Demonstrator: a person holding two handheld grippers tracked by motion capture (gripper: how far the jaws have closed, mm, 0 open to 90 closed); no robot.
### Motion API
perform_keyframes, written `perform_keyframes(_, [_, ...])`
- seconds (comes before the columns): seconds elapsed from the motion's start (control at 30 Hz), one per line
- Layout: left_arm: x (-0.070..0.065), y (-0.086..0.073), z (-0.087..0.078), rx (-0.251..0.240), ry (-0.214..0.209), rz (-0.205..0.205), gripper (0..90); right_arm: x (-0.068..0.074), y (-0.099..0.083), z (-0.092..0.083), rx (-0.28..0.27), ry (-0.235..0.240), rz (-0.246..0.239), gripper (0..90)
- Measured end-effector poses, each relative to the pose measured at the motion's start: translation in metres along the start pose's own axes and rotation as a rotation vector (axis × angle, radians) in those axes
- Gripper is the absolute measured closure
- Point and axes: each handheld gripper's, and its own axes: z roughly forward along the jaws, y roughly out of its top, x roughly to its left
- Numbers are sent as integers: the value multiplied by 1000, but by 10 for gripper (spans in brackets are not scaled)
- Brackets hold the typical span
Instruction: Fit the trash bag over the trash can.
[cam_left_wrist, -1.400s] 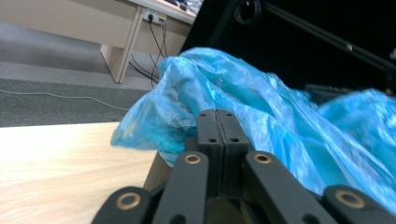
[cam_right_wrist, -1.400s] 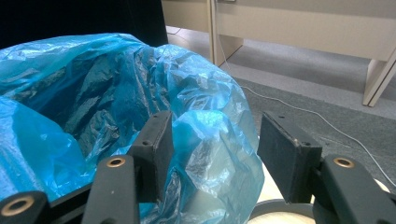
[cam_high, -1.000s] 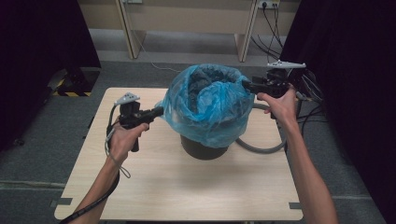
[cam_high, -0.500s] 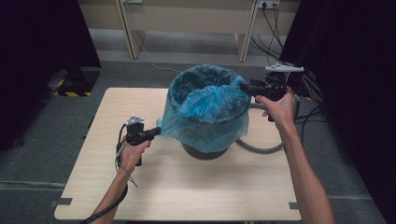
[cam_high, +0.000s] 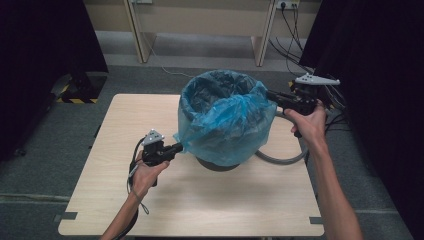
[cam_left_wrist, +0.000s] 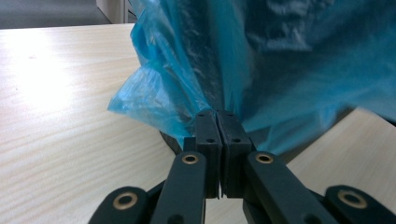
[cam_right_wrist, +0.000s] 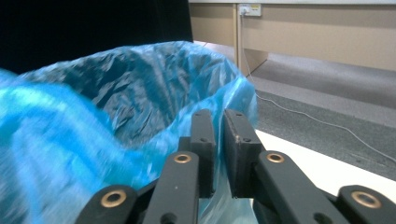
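A blue plastic bag (cam_high: 225, 120) lines a dark round bin (cam_high: 217, 164) standing mid-table, its film draped over the rim and down the outside. My left gripper (cam_high: 179, 146) is low at the bin's left side, shut on a bunched edge of the bag (cam_left_wrist: 154, 98); in the left gripper view its jaws (cam_left_wrist: 217, 112) meet with film pinched between them. My right gripper (cam_high: 270, 94) is at the right rim. Its jaws (cam_right_wrist: 215, 112) have just been closing and stand almost together with the bag's (cam_right_wrist: 116, 84) rim film between the pads.
The light wooden table (cam_high: 200, 210) has bare room in front of and left of the bin. A grey hose (cam_high: 280, 160) curves on the table right of the bin. Dark curtains flank both sides, and cables lie on the floor at the back right.
The left gripper has moved down and nearer the table, pulling the bag's edge down over the bin's side. The puffed-up bag has settled around the rim. The right gripper shifted slightly.
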Motion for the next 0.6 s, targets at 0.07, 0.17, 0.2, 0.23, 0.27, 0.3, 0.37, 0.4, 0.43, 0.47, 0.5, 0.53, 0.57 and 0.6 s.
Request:
perform_keyframes(0.07, [3,-3,-1,0,5,-4,883,1,-6,-11,6,6,-23,863])
perform_keyframes(0.17, [7,-6,-2,3,15,-15,889,-1,-19,-22,38,4,-44,888])
perform_keyframes(0.2, [9,-7,-2,6,19,-19,890,-2,-24,-24,51,1,-48,898])
perform_keyframes(0.23, [11,-8,-1,9,27,-18,891,-3,-29,-25,67,-11,-58,900])
perform_keyframes(0.27, [13,-8,0,13,41,-14,892,-5,-34,-25,85,-22,-66,900])
perform_keyframes(0.3, [16,-9,1,17,57,-13,893,-7,-40,-23,102,-24,-65,900])
perform_keyframes(0.37, [25,-11,5,20,69,-41,894,-11,-51,-15,135,-23,-60,900])
perform_keyframes(0.4, [29,-12,7,21,74,-52,894,-12,-56,-10,150,-25,-55,900])
perform_keyframes(0.43, [32,-13,9,23,77,-61,894,-14,-60,-6,153,-24,-53,900])
perform_keyframes(0.47, [34,-14,10,25,78,-65,894,-15,-63,-3,147,-18,-44,900])
perform_keyframes(0.5, [35,-14,10,29,82,-66,894,-17,-66,0,138,-14,-33,900])
perform_keyframes(0.53, [36,-15,12,35,88,-58,894,-20,-67,3,135,-19,-21,870])
perform_keyframes(0.57, [36,-16,13,40,98,-51,894,-23,-68,6,129,-34,-8,828])
perform_keyframes(0.6, [36,-17,15,49,112,-38,894,-26,-68,8,118,-51,5,806])
